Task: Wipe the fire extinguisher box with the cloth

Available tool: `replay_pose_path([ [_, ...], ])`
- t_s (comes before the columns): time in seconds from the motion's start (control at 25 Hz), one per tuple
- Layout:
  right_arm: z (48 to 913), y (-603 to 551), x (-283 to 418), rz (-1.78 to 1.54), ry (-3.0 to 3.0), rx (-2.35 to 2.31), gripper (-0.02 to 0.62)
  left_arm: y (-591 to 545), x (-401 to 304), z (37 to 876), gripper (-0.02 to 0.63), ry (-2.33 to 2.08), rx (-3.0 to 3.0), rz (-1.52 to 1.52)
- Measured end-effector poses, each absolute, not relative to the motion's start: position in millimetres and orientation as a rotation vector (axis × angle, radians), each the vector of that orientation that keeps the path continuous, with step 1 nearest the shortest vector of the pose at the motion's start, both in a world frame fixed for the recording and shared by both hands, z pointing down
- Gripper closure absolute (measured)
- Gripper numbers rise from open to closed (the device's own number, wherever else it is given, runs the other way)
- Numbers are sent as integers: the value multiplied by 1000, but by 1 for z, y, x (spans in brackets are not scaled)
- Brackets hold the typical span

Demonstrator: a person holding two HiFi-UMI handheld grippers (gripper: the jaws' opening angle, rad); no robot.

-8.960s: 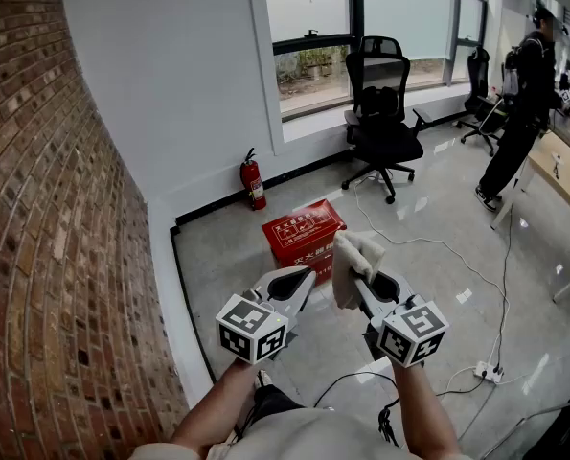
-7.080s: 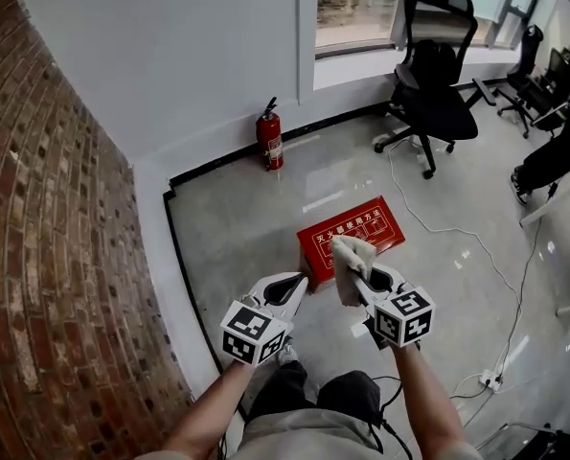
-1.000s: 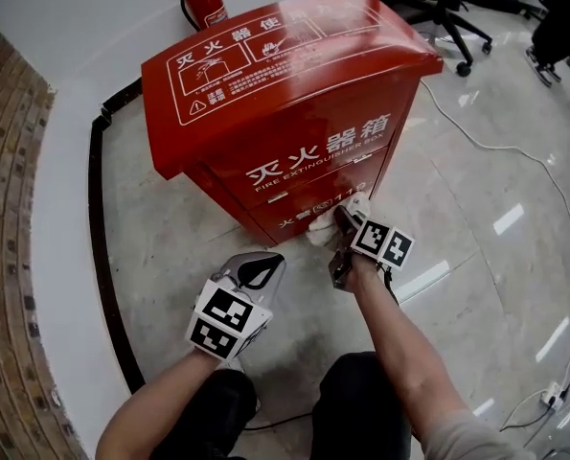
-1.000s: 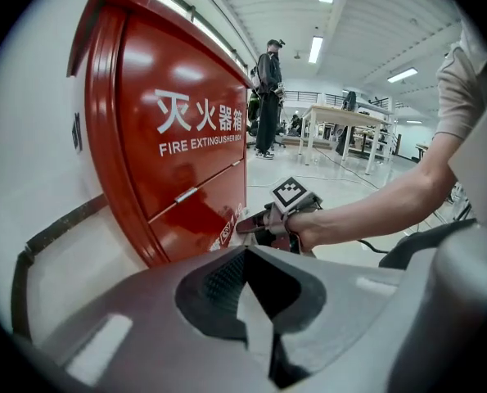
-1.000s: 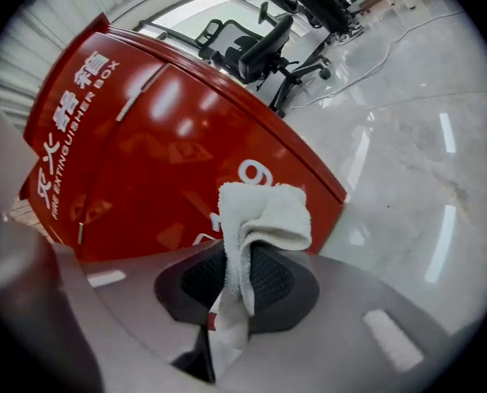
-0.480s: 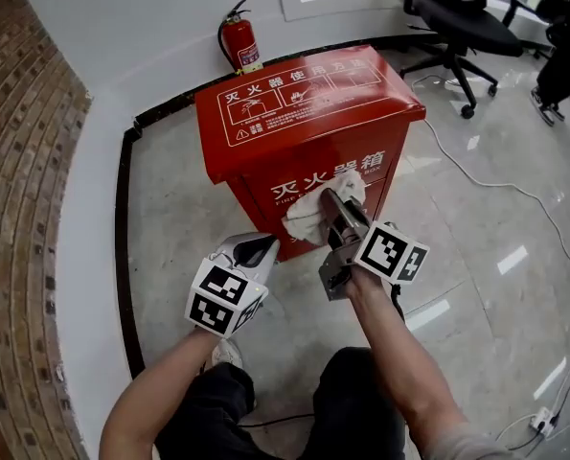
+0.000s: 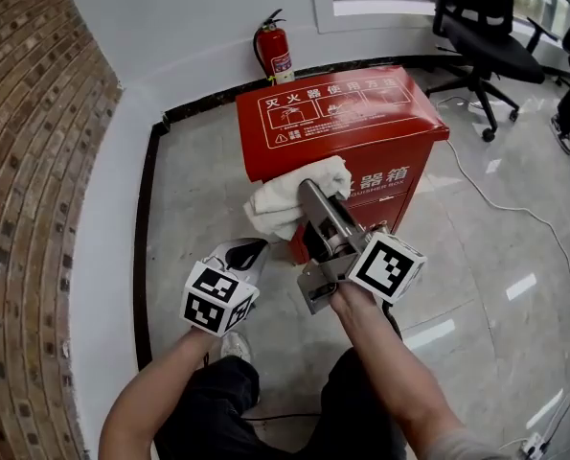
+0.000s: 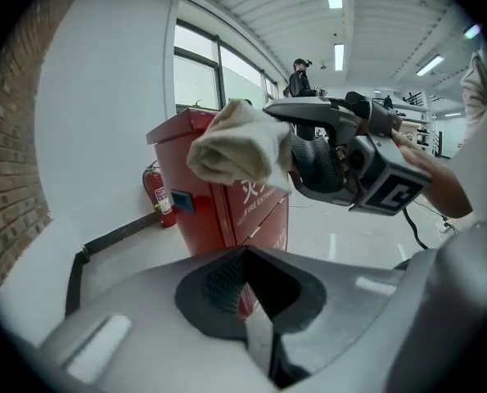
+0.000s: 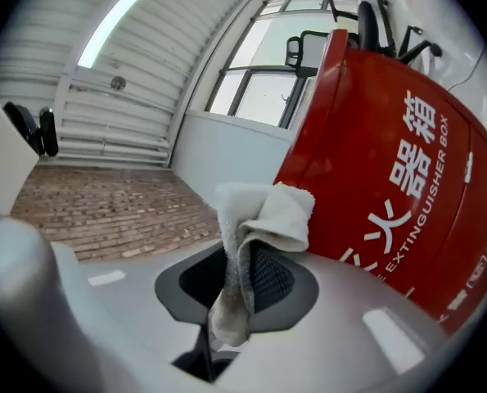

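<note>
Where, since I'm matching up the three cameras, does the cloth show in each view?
Head view: cloth at centre, at the tip of the right gripper.
Left gripper view: upper centre, left of that gripper.
Right gripper view: centre, pinched between the jaws.
Shared landmark: the red fire extinguisher box behind it.

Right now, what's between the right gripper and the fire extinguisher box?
Only the cloth, clamped in the right gripper and bunched before the fire extinguisher box; the right gripper view shows it. Whether they touch is unclear.
</note>
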State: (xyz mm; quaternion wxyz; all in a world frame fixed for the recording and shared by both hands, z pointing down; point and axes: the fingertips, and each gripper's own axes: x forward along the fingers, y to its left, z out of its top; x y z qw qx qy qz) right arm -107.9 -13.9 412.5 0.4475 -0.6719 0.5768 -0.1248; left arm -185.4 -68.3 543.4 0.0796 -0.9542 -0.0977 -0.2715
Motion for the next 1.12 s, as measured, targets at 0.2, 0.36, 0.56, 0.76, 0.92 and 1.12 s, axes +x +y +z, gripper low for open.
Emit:
replay_pose_path([
  [0.2,501,-26,-107,-466,1333,-1780,515,-89,-212,559,604,-256,-2840,-874],
  [0.36,595,-26,-97,-618,1232,-1890,515,-93,-215,580,606,-277,-2825,-904],
  [0.56,681,-30,-99,-754,1144,-1938,515,-90,-221,613,605,-380,-2785,-963],
  [0.76,776,-30,-103,-938,966,-1953,515,-103,-232,646,606,-424,-2819,-1028],
  [0.92,848,-24,-102,-1061,781,-1953,517,-120,-238,660,604,-410,-2869,-1059],
  [1.12,884,-11,-98,-1165,663,-1995,515,-126,-245,671,605,-419,-2850,-1095],
])
